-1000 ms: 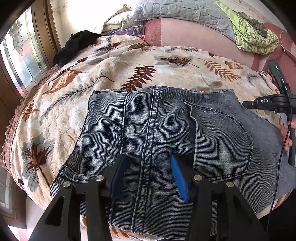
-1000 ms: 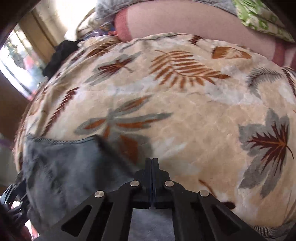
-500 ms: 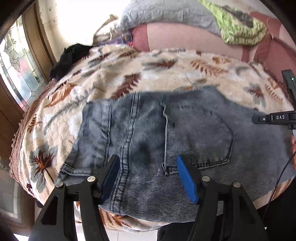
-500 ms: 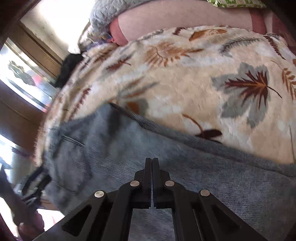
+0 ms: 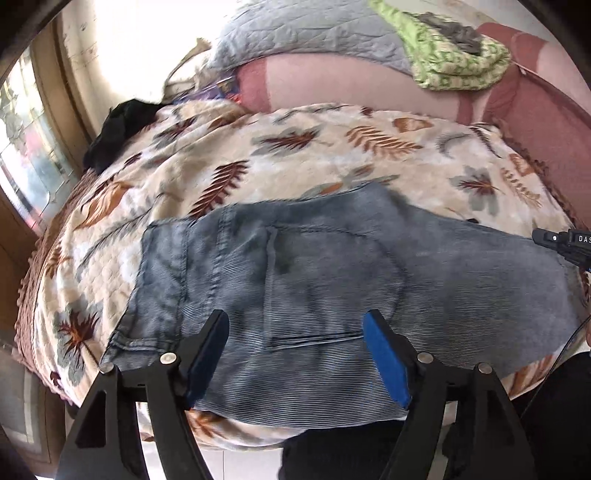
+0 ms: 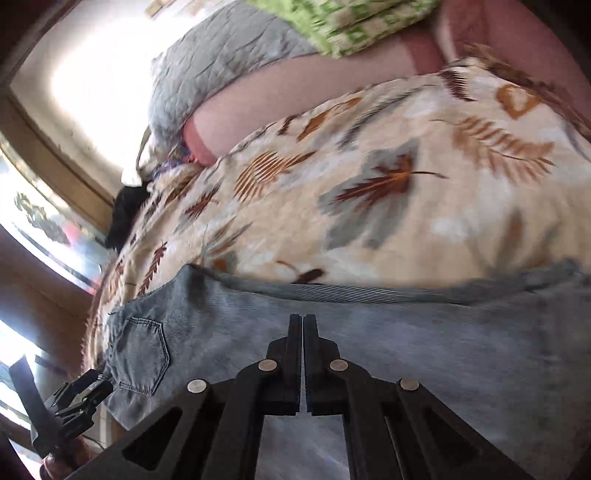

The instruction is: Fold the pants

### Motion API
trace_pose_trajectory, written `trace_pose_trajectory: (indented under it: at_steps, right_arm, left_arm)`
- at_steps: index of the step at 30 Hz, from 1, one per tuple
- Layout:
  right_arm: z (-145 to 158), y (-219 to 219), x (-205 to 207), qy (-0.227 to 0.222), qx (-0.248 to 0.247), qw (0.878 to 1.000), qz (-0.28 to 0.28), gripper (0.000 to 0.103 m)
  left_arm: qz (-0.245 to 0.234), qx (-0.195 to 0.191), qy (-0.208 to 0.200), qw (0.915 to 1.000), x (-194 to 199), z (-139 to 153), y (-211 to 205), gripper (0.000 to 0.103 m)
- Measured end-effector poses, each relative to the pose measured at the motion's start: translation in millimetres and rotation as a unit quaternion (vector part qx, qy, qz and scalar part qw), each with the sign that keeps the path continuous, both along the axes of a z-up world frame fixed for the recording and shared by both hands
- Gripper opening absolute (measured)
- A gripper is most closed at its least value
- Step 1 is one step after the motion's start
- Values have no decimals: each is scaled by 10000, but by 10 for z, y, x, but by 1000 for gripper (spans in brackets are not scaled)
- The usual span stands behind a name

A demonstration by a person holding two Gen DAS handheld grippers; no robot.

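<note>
two grippers frame the scene. nearest in the left wrist view, the left gripper point(image 5: 295, 354) has its blue-padded fingers point(image 5: 386, 360) spread wide apart with nothing between them, above the near edge of the pants point(image 5: 332, 280). in the right wrist view the right gripper point(image 6: 303, 354) has its black fingers pressed together with only a thin slit between; no cloth shows in the slit, and the fingertips sit over the denim.

the pants point(image 6: 406, 347) are faded grey-blue jeans lying flat on a leaf-print blanket point(image 5: 295, 147), back side up, with a back pocket point(image 5: 332, 284) just beyond the left gripper's fingers and the waistband point(image 5: 162, 266) toward the left. the near edge of the jeans reaches the near edge of the bed. in the right wrist view the same pocket point(image 6: 142, 354) shows at the lower left, and the leg runs off to the right, its far edge lying against the blanket point(image 6: 406, 184).

at the right edge of the left wrist view a part of the right gripper's body pokes in over the leg. beyond the jeans the blanket is bare, then a dark garment point(image 5: 118, 133) lies at its far left corner. farthest back sit a pink bolster point(image 5: 351, 81), a grey quilt point(image 5: 314, 33) and a green folded cloth point(image 5: 458, 62). a window point(image 5: 26, 147) is at the left.
</note>
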State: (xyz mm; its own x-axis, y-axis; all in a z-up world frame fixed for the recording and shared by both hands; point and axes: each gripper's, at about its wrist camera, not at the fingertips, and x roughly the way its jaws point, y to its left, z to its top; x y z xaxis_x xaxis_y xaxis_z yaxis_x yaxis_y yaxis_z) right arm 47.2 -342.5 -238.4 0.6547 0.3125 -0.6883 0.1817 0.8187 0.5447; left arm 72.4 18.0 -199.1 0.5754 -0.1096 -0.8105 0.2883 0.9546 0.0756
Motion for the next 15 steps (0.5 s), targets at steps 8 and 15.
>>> trace_pose_trajectory:
  at_steps: [8, 15]
  right_arm:
    - [-160, -1033, -551, 382, 234, 9962, -752, 3]
    - [-447, -1027, -314, 890, 275, 9938, -613, 6]
  left_arm:
    - [-571, -100, 267, 9980, -143, -24, -617, 76]
    - [-1172, 35, 354, 9925, -318, -184, -1288, 76]
